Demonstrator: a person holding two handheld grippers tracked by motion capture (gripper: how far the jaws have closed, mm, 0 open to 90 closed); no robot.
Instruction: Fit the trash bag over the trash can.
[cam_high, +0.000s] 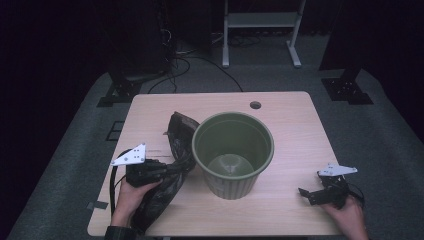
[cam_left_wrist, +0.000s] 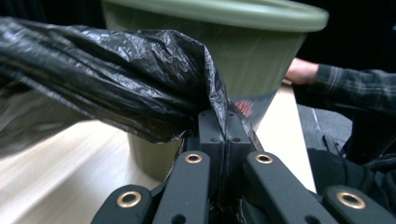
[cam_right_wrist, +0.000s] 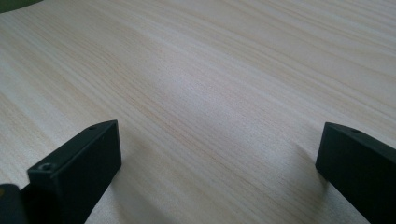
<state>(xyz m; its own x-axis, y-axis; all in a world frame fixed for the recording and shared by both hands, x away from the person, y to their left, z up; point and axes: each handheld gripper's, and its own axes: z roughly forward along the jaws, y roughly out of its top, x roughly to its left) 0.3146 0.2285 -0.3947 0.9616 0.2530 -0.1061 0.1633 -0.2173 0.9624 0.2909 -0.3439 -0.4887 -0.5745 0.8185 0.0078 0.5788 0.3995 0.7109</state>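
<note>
- Standing upright near the middle of the light wooden bench, a green ribbed bin is seen, its mouth open upward.
- A crumpled black plastic bag is laid on the bench along the bin's left side, touching its wall and reaching toward the near edge.
- The left hand-held gripper is held at the bag, just left of the bin.
- In the left gripper view, its jaws are pressed together with a fold of the black plastic bag pinched between them, and the green ribbed bin is seen close behind.
- The right hand-held gripper is held low near the bench's near right corner, well apart from the bin.
- In the right gripper view, its jaws are spread wide over bare wood, with nothing between them.
</note>
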